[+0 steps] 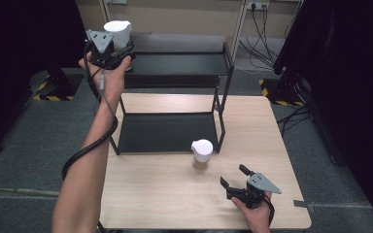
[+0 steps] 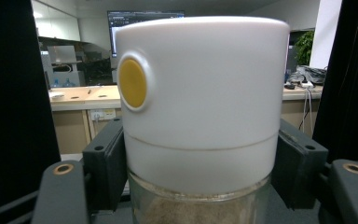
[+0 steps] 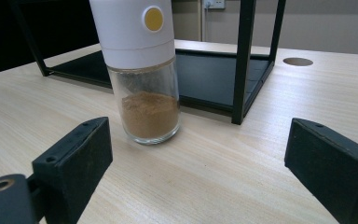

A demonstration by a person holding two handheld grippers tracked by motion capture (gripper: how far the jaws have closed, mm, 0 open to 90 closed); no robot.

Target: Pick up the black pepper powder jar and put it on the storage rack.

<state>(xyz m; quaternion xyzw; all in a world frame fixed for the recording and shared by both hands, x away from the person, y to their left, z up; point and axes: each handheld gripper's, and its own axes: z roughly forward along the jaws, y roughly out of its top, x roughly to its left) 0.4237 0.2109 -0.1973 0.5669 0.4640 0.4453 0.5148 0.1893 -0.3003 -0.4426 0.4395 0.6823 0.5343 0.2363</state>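
While left tool [image 1: 108, 48] clamps jar [image 1: 118, 34], second jar [image 1: 201, 154] beside rack post [image 1: 220, 127].

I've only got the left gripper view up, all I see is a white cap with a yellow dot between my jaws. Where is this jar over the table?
Observer: The left gripper holds that jar at the left end of the black rack's top shelf.
Operator: Any other jar around?
Observer: Yes, a second jar stands on the wooden table, by the rack's front right leg.
Operator: What's in it?
Observer: Brown powder, about halfway up the glass.
Operator: And my other gripper?
Observer: The right gripper rests low near the table's front right, jaws open and facing that jar, not touching it.
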